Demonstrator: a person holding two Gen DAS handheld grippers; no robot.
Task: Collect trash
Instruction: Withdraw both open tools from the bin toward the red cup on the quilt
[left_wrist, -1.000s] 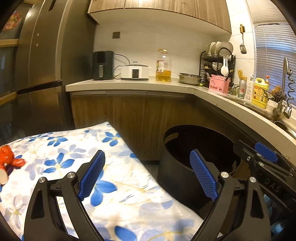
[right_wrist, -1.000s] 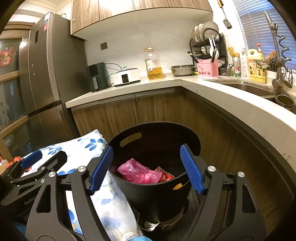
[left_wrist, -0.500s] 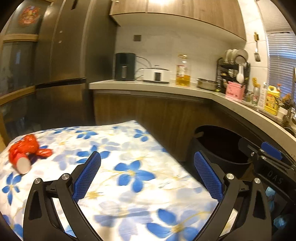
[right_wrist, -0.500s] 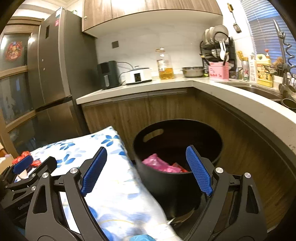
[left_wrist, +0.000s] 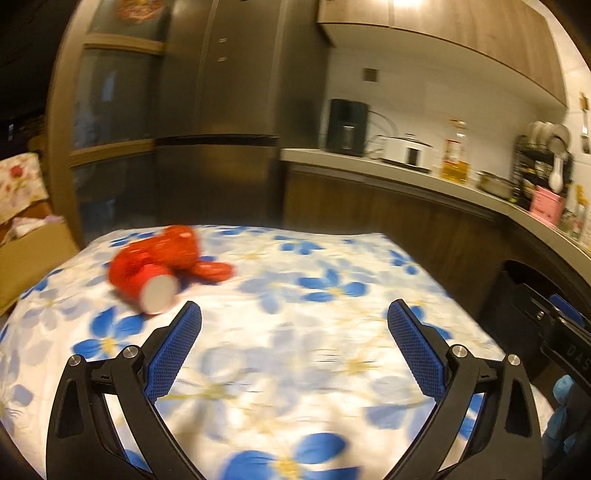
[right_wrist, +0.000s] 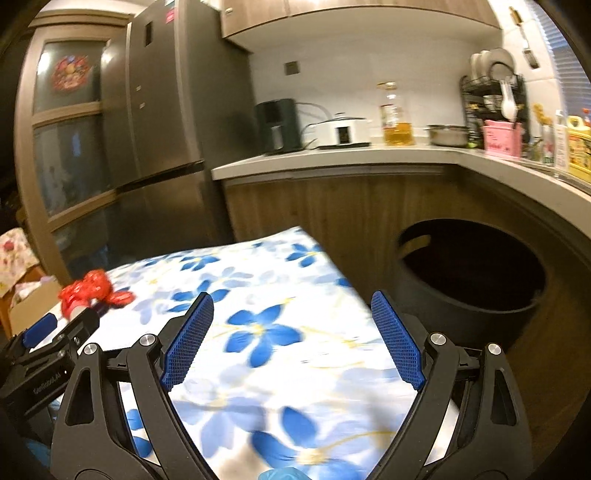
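A crumpled red wrapper with a white round end lies on the floral tablecloth, ahead and left of my left gripper, which is open and empty. The red wrapper also shows in the right wrist view at the far left. My right gripper is open and empty above the tablecloth. The black trash bin stands on the floor to the right of the table; its inside is dark. The left gripper's body shows in the right wrist view at the lower left.
A kitchen counter with an oil bottle, cooker, kettle and dish rack runs behind. A tall fridge stands at the back left. A cardboard box sits left of the table.
Both grippers have swung left, away from the bin and over the table. The red wrapper has come nearer to the left gripper. The pink trash in the bin is out of sight.
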